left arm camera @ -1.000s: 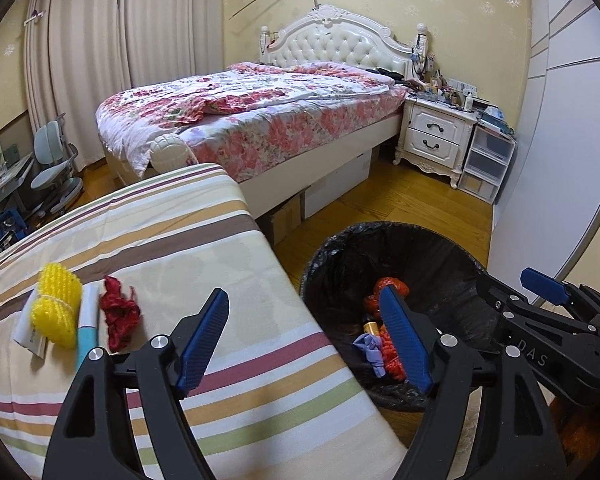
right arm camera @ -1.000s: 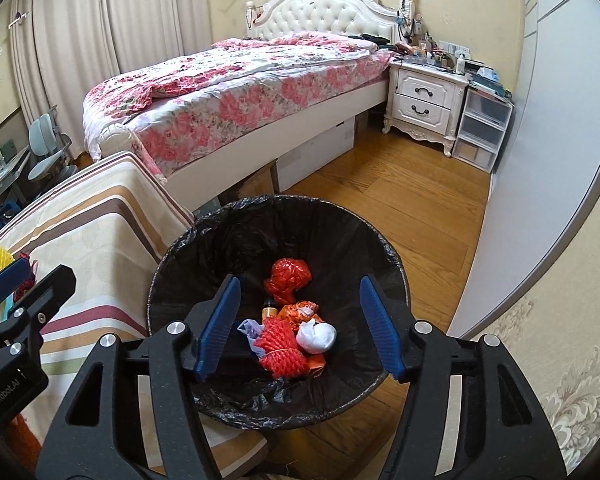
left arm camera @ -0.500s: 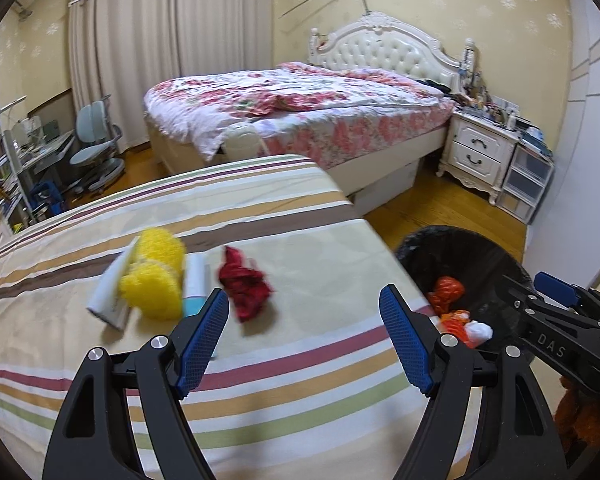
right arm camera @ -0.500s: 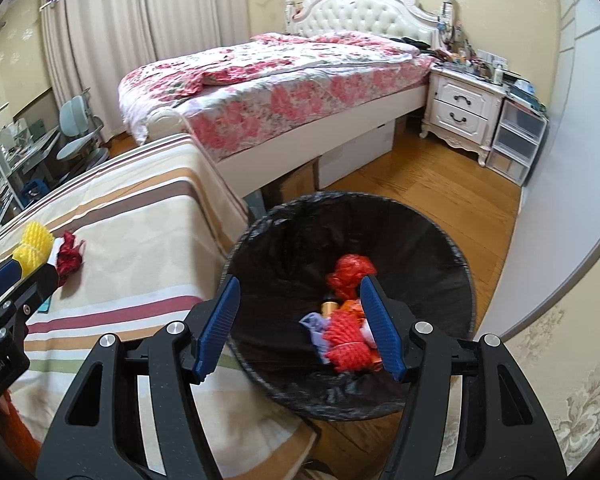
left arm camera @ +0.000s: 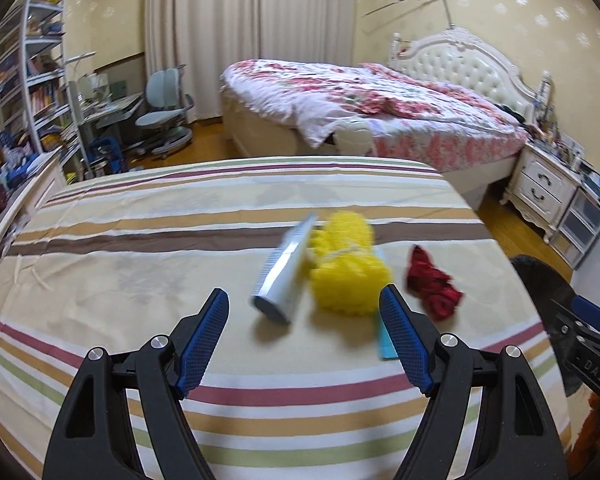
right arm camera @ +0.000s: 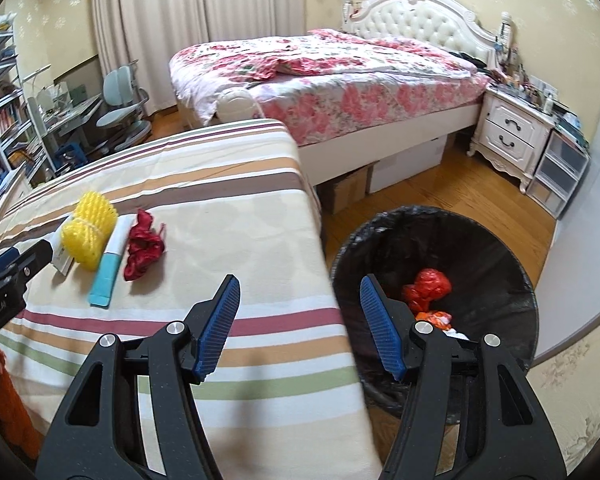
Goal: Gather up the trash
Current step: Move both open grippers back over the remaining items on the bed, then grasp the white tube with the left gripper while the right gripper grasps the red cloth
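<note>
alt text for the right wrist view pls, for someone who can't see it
The open right gripper hovers over the edge of a striped bedspread, beside a black-lined trash bin holding red and orange scraps. Farther left on the spread lie a yellow foam net, a teal and white tube and a crumpled red wrapper, with the left gripper nearby.

Left gripper (left arm camera: 304, 312): jaws wide apart, empty, above striped worktop (left arm camera: 140, 264).
Ahead: white tube (left arm camera: 286, 270), yellow foam net (left arm camera: 348, 266), red scrap (left arm camera: 432, 282), blurred.
</note>
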`<action>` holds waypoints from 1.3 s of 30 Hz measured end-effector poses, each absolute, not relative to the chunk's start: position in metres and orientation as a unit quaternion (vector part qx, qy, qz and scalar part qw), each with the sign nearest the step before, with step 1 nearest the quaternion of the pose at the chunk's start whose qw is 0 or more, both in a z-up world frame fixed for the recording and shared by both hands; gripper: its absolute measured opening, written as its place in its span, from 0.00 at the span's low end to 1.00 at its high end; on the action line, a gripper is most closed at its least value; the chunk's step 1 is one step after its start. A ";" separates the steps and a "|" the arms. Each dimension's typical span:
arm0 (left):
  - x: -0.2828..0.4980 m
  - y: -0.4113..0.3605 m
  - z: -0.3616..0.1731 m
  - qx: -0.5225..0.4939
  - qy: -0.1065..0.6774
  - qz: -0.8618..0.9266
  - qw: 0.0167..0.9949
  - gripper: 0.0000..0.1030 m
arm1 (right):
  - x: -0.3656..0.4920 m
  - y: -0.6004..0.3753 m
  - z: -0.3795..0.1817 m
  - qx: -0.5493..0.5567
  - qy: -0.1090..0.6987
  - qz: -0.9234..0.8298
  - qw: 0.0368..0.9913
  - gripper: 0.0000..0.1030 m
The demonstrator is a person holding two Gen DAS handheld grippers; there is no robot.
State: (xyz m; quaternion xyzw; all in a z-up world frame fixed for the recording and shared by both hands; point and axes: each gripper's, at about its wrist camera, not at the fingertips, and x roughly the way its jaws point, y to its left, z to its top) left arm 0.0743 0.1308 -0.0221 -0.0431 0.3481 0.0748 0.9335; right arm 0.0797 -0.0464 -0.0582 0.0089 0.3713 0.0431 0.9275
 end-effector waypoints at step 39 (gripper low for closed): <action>0.093 0.189 -0.039 -0.070 0.394 0.031 0.916 0.16 | 0.108 0.050 -0.055 -0.040 0.381 0.112 0.917 0.59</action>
